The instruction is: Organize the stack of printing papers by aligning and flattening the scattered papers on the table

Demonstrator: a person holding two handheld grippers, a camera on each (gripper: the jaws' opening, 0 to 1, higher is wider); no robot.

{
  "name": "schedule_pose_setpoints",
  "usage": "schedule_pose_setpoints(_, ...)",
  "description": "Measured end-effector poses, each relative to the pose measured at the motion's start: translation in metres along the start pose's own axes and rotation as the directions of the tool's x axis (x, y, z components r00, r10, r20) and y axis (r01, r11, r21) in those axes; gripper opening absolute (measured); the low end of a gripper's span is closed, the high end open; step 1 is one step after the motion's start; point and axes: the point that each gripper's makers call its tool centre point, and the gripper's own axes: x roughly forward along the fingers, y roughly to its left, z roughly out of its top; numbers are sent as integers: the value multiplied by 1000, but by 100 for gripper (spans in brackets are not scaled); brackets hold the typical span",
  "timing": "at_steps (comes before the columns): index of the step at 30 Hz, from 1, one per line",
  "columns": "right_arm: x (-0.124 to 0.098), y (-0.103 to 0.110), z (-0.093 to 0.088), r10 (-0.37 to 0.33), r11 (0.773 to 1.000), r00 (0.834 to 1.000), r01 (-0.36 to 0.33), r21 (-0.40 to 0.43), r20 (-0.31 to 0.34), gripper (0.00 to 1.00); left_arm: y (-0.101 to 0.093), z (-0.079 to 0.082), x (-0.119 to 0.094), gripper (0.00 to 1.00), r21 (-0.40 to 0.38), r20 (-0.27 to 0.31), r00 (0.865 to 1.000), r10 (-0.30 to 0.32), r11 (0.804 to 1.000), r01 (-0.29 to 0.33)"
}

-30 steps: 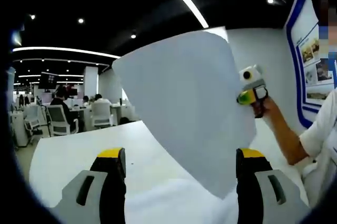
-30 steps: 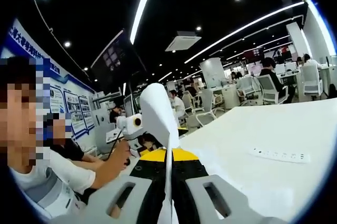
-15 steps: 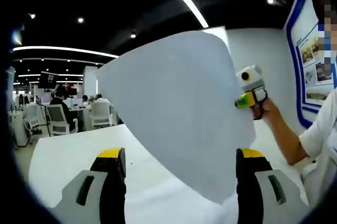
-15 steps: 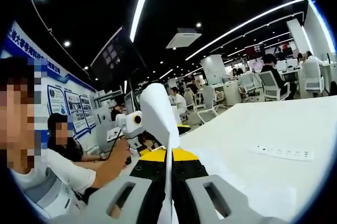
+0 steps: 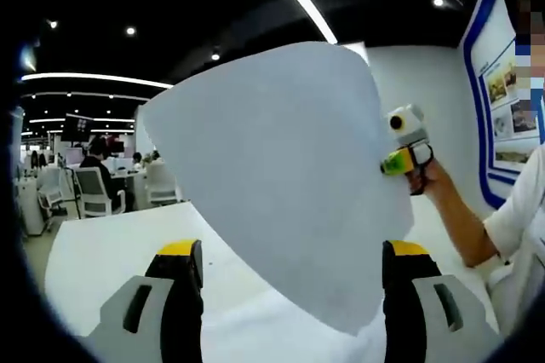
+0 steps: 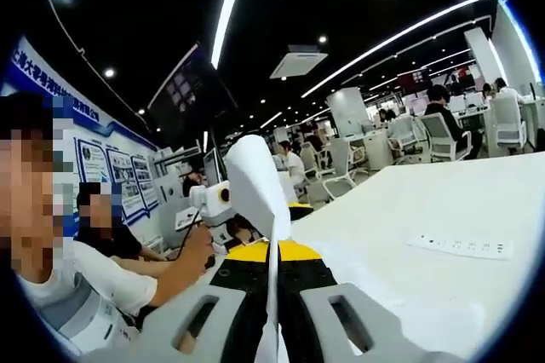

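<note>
The right tool (image 6: 272,295) pinches a lifted sheet (image 5: 281,184); the left tool (image 5: 294,273) stands wide. Next, I judge, lower it squarely onto the bench (image 6: 426,210).

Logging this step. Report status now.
Right gripper shut on paper sheet, held up off the table. Left gripper open, empty. Power strip lies on table.

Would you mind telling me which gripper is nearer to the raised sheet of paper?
Right. The right gripper is clamped on the sheet of paper at its edge; the left gripper stands open below the sheet, apart from it.
</note>
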Motion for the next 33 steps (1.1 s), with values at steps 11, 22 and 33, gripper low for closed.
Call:
schedule_pose_setpoints(11,4,0,-1,12,1000,1000,-12,-2,-8,0,-4,-2,2,93,-4,-5,1000,-15,1000,15)
schedule_pose_setpoints(22,5,4,-2,19,1000,1000,-19,-2,-2,0,-11,0,3,97,-2,8,999,-36,999,36)
schedule_pose_setpoints(33,7,8,-1,41,999,999,-41,-4,-7,0,-11,0,3,97,-4,9,999,-36,999,36)
